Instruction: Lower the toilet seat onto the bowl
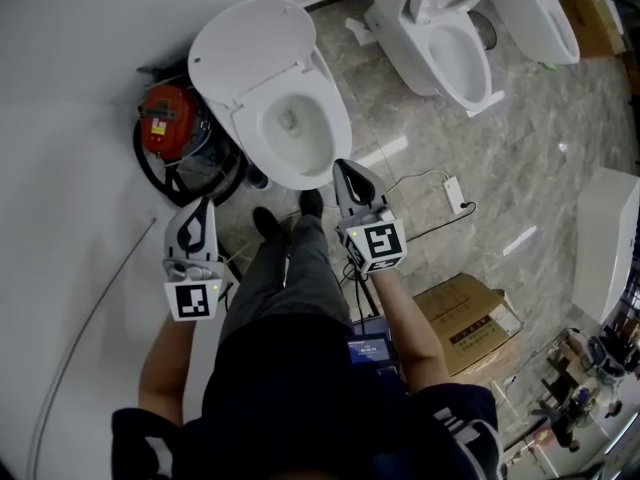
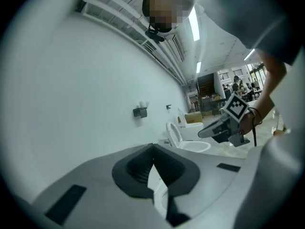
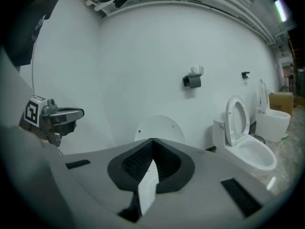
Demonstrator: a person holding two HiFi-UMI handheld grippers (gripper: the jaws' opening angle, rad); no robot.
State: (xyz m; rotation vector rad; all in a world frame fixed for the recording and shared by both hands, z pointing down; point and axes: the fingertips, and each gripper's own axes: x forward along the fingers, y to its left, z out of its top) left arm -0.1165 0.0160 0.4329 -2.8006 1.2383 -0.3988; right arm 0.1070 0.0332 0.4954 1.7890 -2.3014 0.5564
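In the head view the white toilet stands against the wall, straight ahead of the person's feet. Its lid is raised against the wall, and the seat ring appears to lie flat on the bowl. My right gripper hovers just in front of the bowl's front rim, shut and holding nothing. My left gripper is lower and to the left, apart from the toilet, also shut and empty. The right gripper view shows shut jaws with the upright lid behind them. In the left gripper view the tips meet.
A red machine with a black hose sits left of the toilet by the wall. Two more toilets stand to the right. A cardboard box and a cable with a power strip lie on the marble floor.
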